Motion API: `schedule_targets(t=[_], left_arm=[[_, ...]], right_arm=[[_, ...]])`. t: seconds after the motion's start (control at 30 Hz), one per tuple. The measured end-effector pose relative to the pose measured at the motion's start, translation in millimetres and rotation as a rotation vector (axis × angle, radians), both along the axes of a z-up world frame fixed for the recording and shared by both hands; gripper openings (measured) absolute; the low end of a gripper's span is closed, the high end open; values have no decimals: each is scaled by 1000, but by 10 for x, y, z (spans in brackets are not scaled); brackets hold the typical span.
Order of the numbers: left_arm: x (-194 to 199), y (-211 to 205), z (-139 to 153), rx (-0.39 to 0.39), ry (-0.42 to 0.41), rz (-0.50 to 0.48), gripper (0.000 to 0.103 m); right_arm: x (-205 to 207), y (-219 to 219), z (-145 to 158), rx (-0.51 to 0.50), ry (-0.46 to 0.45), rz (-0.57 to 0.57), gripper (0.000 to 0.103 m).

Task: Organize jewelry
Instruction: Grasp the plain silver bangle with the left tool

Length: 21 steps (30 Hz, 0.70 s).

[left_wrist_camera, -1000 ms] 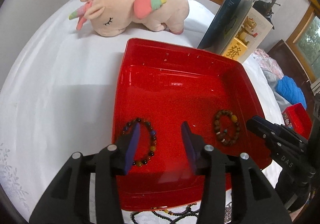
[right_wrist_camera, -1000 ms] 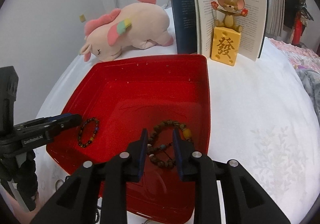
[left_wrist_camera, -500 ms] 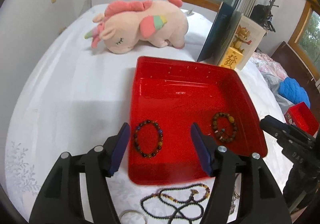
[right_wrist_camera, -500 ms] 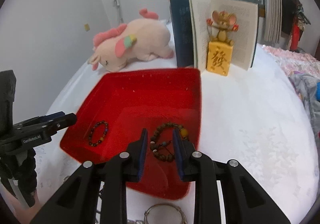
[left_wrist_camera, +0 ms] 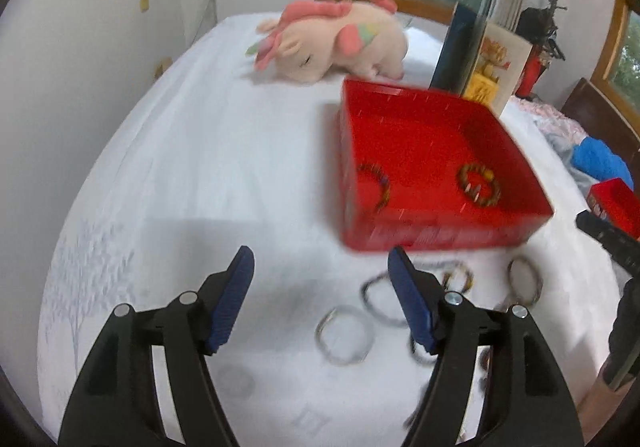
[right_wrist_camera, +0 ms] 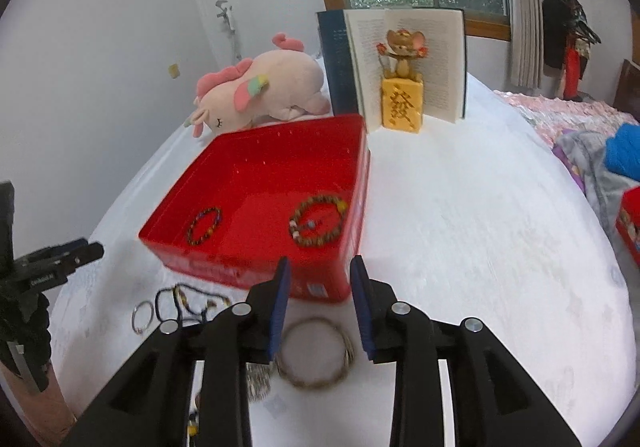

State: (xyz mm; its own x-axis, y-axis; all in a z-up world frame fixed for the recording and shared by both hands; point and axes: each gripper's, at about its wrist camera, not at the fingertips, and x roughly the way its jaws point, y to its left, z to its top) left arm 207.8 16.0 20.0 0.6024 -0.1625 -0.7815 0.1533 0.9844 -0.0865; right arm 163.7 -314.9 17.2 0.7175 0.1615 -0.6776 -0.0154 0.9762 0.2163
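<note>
Bracelets (right_wrist_camera: 204, 226) lie in the red tray (right_wrist_camera: 256, 267), two of them. I see my left gripper (left_wrist_camera: 320, 267) opening wide and my right gripper (right_wrist_camera: 318, 287) opening too, both with nothing between the jaws.

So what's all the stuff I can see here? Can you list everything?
Tray: one, red, on the white bed.
Bead bracelets in tray: two, a dark multicolour one on its left, a brown one on its right.
Jewelry in front of the tray: several pieces, among them a silver ring, dark bead strands, a big brownish hoop.
Plush unicorn: one, pink, behind tray.
Open book: one, standing upright.
Mouse figure: one, brown, on a yellow block.
Left gripper: black, jaws opening, empty.
Right gripper: black, jaws opening, empty.
</note>
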Motion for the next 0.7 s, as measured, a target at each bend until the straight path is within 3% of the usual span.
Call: schedule_targets(t=[0.2, 0.43, 0.7], left_arm=[[-165, 127, -315, 15, 72, 8, 68], [-96, 128, -669, 11, 166, 0, 61], [-16, 120, -837, 32, 198, -11, 61]], right_arm=[[-189, 16, -152, -9, 33, 16, 31], [-246, 29, -314, -1, 68, 18, 31], [-212, -4, -383, 1, 84, 10, 31]])
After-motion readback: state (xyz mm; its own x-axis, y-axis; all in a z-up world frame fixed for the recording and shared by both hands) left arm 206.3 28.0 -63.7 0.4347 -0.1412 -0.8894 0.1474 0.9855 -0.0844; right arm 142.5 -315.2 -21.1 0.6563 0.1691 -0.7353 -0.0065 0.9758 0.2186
